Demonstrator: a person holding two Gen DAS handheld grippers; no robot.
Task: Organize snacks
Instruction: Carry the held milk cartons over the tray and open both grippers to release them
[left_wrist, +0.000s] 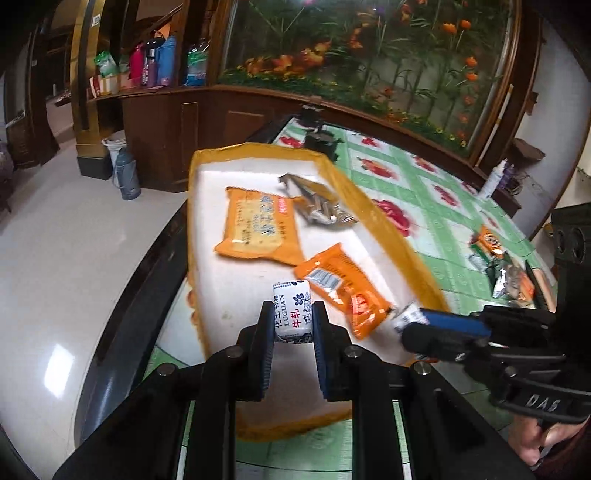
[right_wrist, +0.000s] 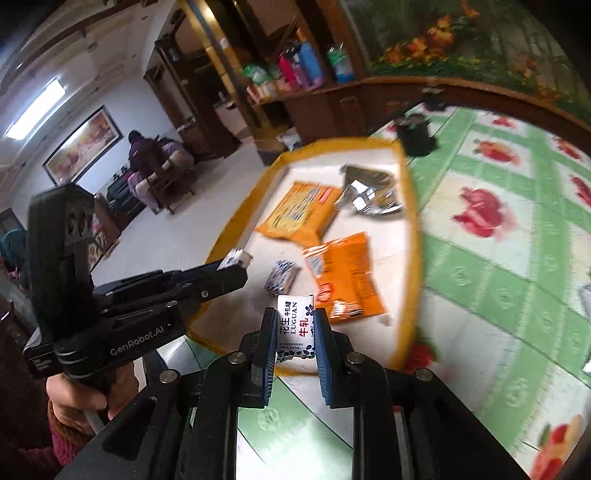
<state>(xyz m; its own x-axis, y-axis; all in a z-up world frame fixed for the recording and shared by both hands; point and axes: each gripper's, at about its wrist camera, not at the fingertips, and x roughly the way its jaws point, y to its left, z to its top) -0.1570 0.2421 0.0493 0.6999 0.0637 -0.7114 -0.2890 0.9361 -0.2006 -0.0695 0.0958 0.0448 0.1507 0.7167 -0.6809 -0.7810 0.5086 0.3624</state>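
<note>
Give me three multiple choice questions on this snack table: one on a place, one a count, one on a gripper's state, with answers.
1. Where does the silver packet lie? A in the yellow-rimmed tray B on the floor C on a shelf
2. How many orange packets lie in the tray? A one B two C four
3. The left gripper is: A open, empty B shut on a white and blue candy C shut on an orange packet
Answers: 1 A, it rests on the tray's white bottom; 2 B, a larger and a smaller one show; 3 B, its pads press the candy's sides.
</note>
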